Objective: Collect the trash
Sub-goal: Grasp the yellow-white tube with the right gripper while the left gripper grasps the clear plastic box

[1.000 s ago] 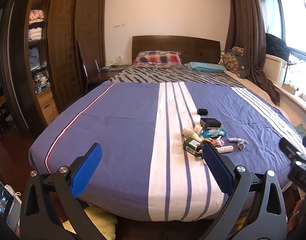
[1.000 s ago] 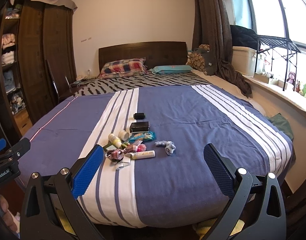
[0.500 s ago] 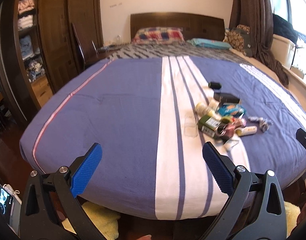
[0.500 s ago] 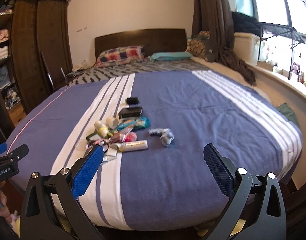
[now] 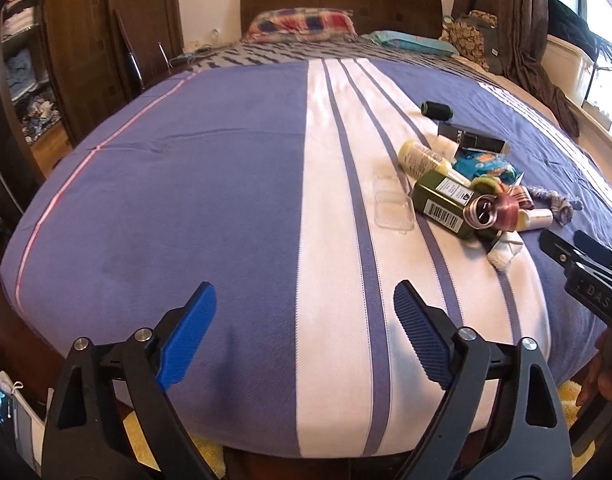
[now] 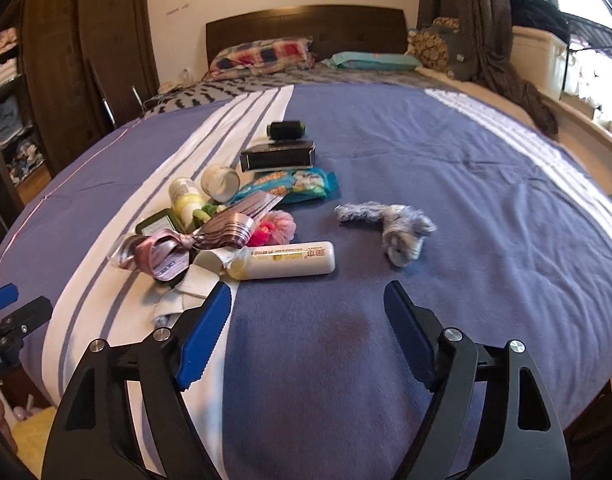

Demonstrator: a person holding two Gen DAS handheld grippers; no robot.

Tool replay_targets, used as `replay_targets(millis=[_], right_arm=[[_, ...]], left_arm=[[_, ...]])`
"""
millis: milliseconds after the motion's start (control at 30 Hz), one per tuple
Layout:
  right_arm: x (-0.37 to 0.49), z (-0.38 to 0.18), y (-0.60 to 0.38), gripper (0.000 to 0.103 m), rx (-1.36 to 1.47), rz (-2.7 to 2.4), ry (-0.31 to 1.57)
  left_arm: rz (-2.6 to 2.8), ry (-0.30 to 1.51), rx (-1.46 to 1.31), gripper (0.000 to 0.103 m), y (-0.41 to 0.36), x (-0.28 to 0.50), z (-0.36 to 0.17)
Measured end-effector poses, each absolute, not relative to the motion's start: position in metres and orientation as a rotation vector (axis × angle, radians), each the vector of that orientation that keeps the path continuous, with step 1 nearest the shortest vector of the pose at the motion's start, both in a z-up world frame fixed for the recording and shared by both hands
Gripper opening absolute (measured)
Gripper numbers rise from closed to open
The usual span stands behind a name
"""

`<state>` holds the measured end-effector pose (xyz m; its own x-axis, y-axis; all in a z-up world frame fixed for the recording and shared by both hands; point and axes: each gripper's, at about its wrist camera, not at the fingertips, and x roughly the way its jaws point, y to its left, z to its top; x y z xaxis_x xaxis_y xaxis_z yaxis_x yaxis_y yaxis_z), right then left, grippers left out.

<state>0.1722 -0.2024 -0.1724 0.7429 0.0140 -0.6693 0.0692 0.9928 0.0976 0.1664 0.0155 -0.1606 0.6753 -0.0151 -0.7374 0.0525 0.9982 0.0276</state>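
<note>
Left gripper (image 5: 304, 336), left wrist view: fingers spread wide, nothing between them, above the near edge of the bed (image 5: 186, 200). The pile of trash lies toward 1 o'clock; its nearest pieces are a clear plastic case (image 5: 393, 210) and a green bottle (image 5: 442, 204), the bottle's long axis running from 10 to 4 o'clock. The right gripper (image 5: 586, 264) enters at 3 o'clock.

Right gripper (image 6: 306, 316), right wrist view: fingers equally wide and empty. A white tube (image 6: 286, 260) lies just ahead at 11 o'clock, long axis running 9 to 3 o'clock, across the line of approach. A ribbon (image 6: 194, 240) sits at 10 o'clock and a grey sock (image 6: 394, 228) at 1 o'clock. Judged from both views, the right gripper is nearer the pile, so it would likely pick first.
</note>
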Motion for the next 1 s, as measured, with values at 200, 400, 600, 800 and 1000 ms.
replay_targets(millis=[200,400,600,800,1000], right_arm=[[0.184,-0.178,-0.195,0.079,0.107,-0.012,0.756],[0.196,-0.179,-0.188,0.079,0.075,-0.031,0.759],[0.199,-0.179,-0.199,0.069,0.096,-0.024,0.761],[0.192,-0.176,-0.212,0.069,0.098,-0.042,0.765],[0.185,-0.175,-0.219,0.069,0.092,-0.061,0.76]], left_arm=[[-0.061,0.848,0.044,0.084,0.01,0.18,-0.171],[-0.114,0.861,0.036,0.084,-0.002,0.196,-0.177],[-0.144,0.859,0.044,0.081,-0.016,0.222,-0.179],[-0.177,0.878,0.037,0.07,-0.028,0.243,-0.183],[-0.175,0.881,0.051,0.055,-0.032,0.257,-0.185]])
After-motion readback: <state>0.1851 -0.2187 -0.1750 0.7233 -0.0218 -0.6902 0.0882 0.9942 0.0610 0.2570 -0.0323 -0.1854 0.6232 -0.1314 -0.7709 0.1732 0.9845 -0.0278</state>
